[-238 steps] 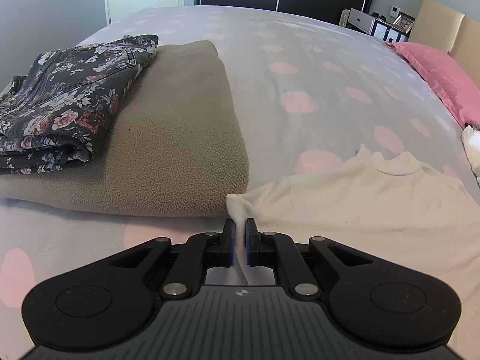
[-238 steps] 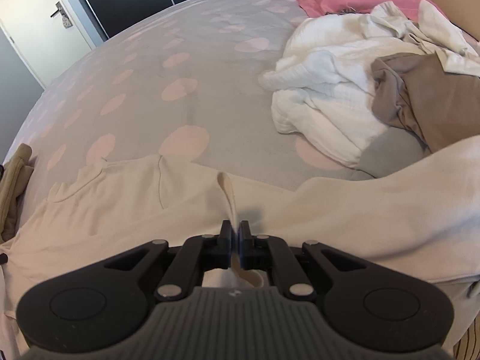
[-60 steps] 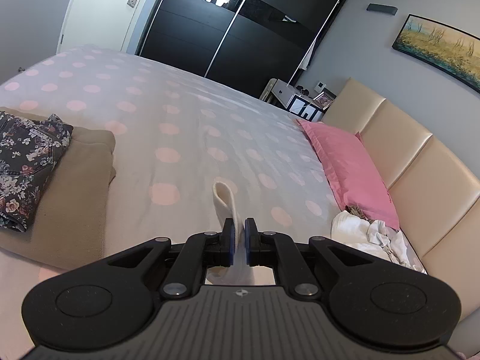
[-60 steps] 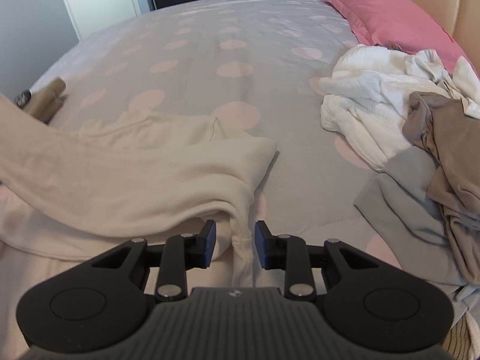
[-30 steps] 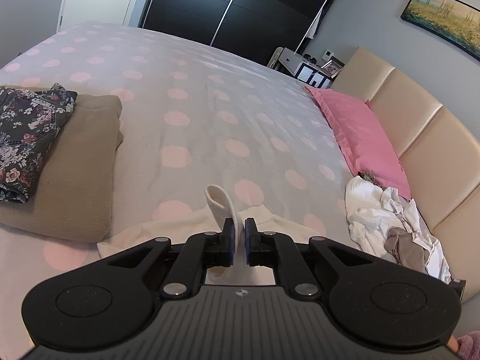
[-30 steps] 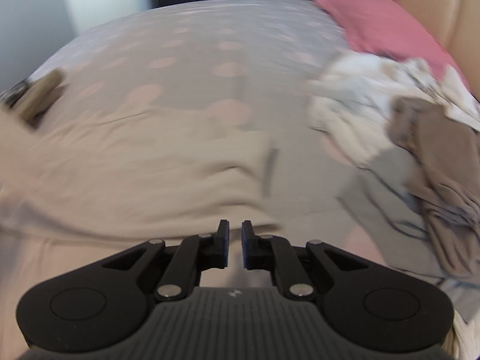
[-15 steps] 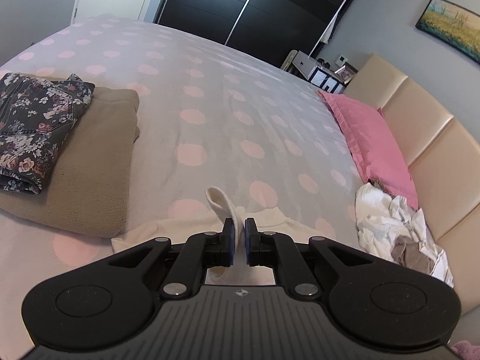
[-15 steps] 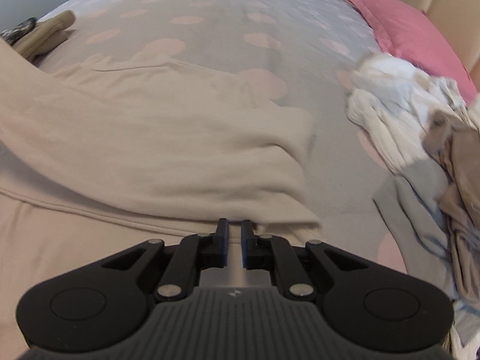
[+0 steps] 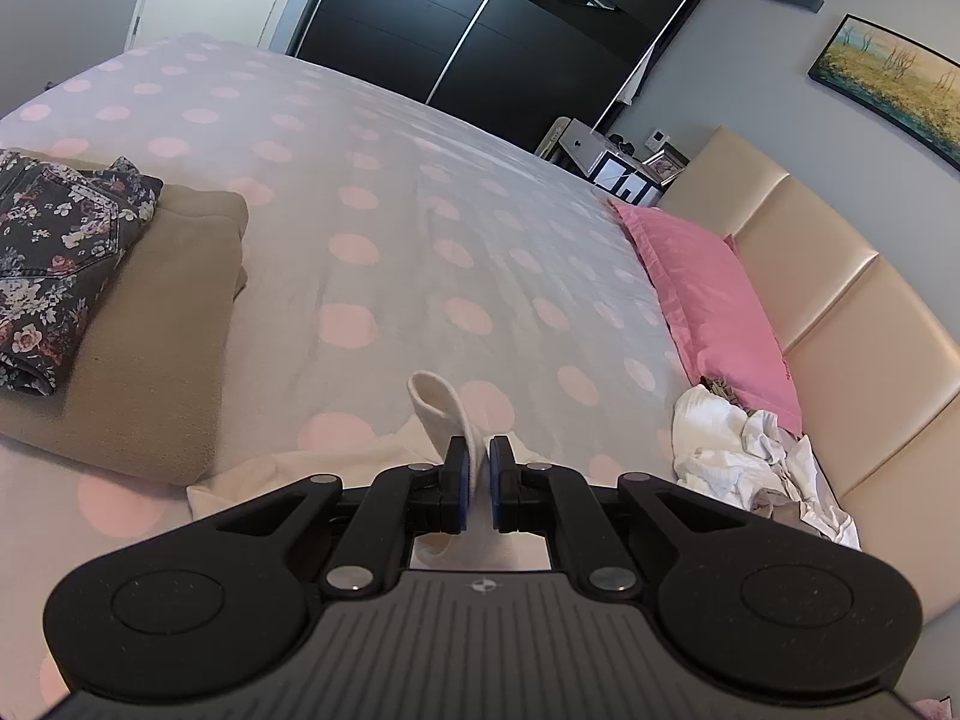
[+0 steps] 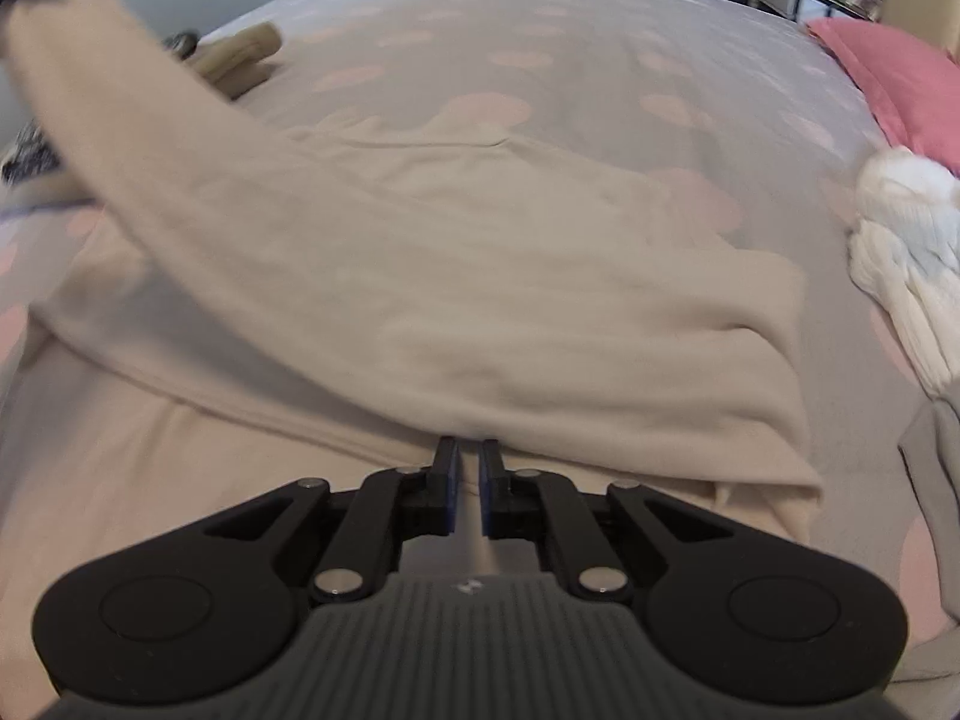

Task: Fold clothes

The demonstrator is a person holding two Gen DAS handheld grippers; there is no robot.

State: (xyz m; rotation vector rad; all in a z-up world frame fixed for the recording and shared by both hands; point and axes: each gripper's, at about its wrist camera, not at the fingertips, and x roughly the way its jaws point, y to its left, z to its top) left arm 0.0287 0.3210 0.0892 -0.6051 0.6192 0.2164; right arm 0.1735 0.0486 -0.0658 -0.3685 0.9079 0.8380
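Left wrist view showed the left claw (image 9: 477,468) pinched nearly shut on a strip of the cream top (image 9: 444,414), the cloth rising in a small loop just past the fingertips while the rest of the garment lay on the bed (image 9: 384,192) below. Off to the left sat a folded tan blanket (image 9: 150,324) with floral jeans (image 9: 54,252) stacked on it; to the right, a pink pillow (image 9: 708,294) rested against the headboard, with a heap of white laundry (image 9: 732,450) near it.

Right wrist view showed the right claw (image 10: 470,480) closing to almost nothing, its tips at the lower edge of the folded-over cream top (image 10: 480,312). Whether cloth was actually caught between the pads could not be told; the narrow gap looked bare. A sleeve of the top (image 10: 120,120) stretched up toward the upper left, where the left claw held it.
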